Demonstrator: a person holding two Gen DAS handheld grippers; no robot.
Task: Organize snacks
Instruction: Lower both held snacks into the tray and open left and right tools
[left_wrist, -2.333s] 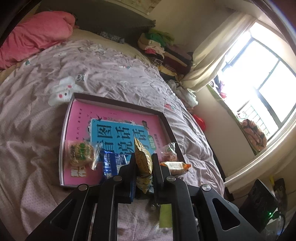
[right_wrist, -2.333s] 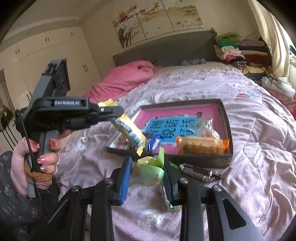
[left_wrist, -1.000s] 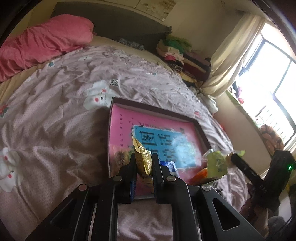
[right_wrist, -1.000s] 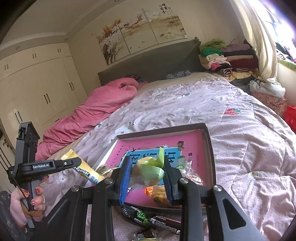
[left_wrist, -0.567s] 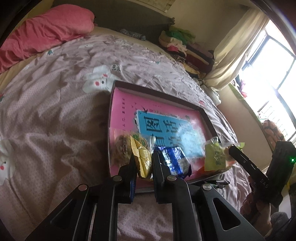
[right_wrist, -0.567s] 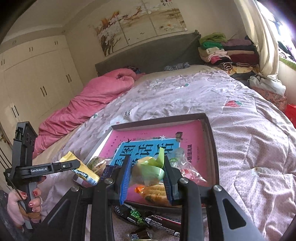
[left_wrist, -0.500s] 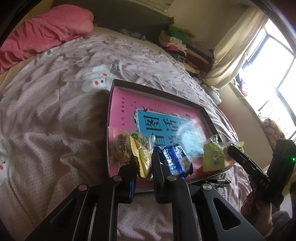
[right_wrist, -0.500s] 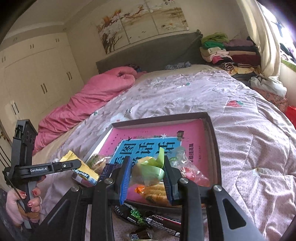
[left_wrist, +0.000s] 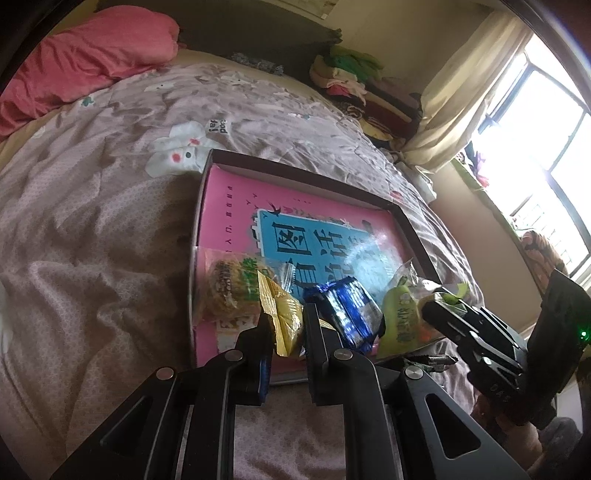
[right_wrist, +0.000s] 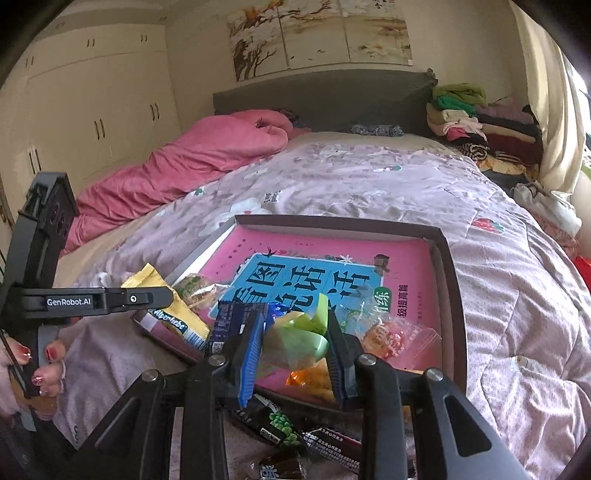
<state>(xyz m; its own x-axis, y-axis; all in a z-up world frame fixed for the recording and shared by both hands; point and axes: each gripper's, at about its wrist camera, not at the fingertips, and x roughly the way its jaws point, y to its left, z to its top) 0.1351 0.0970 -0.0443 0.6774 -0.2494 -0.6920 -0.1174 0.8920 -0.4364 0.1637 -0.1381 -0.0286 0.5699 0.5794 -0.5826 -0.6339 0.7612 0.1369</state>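
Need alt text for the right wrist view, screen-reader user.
The right tool grips a green snack packet above the near edge of a pink-lined tray on a bed. At left, the left tool holds a yellow packet over the tray's corner; dark wrapped snacks lie on the bedspread below.

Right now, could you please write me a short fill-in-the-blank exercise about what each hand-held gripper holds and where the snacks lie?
1. The left hand-held gripper is shut on a ____ snack packet.
2. The right hand-held gripper is shut on a ____ snack packet.
3. The blue packet lies inside the shallow ____.
4. The dark snack bars lie outside it, on the ____.

Missing words: yellow; green; box; bed
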